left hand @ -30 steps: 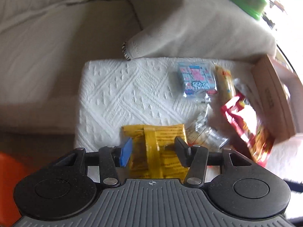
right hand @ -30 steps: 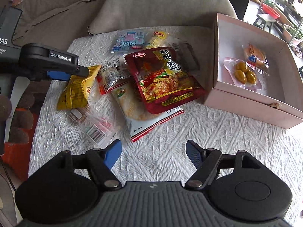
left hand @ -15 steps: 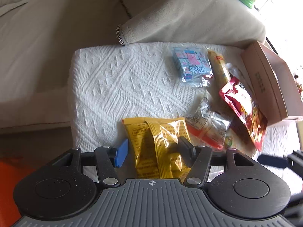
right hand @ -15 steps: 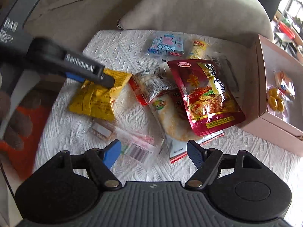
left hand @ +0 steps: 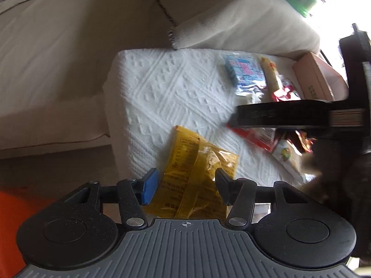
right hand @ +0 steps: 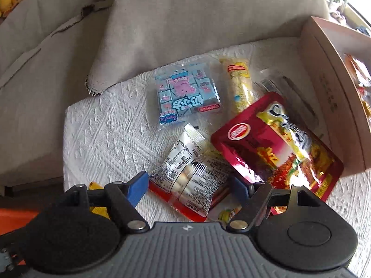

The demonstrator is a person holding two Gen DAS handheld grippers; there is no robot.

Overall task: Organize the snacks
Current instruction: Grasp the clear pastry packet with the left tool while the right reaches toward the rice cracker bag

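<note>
A yellow snack packet (left hand: 197, 173) lies tilted on the white embossed cloth (left hand: 174, 88), between the fingers of my left gripper (left hand: 186, 183). Its jaws are closing, with the pads right at the packet's sides and no visible squeeze. My right gripper (right hand: 190, 188) is open and straddles a clear printed packet with a red edge (right hand: 190, 176). Beside that packet lie a red pouch (right hand: 278, 146), a blue cartoon packet (right hand: 185, 95) and a yellow stick snack (right hand: 238, 85). In the left wrist view, the right gripper's black finger (left hand: 278, 115) reaches in over the pile.
An open cardboard box (right hand: 331, 88) stands at the cloth's right edge, with a few snacks inside. A beige cushion (right hand: 185, 23) and the sofa lie behind the cloth. An orange object (left hand: 9, 220) sits low on the left. A hand (left hand: 336, 162) holds the right gripper.
The right gripper has swung left from bare cloth to over the clear packet and now shows in the left wrist view. The yellow packet lies turned and flatter between the left fingers.
</note>
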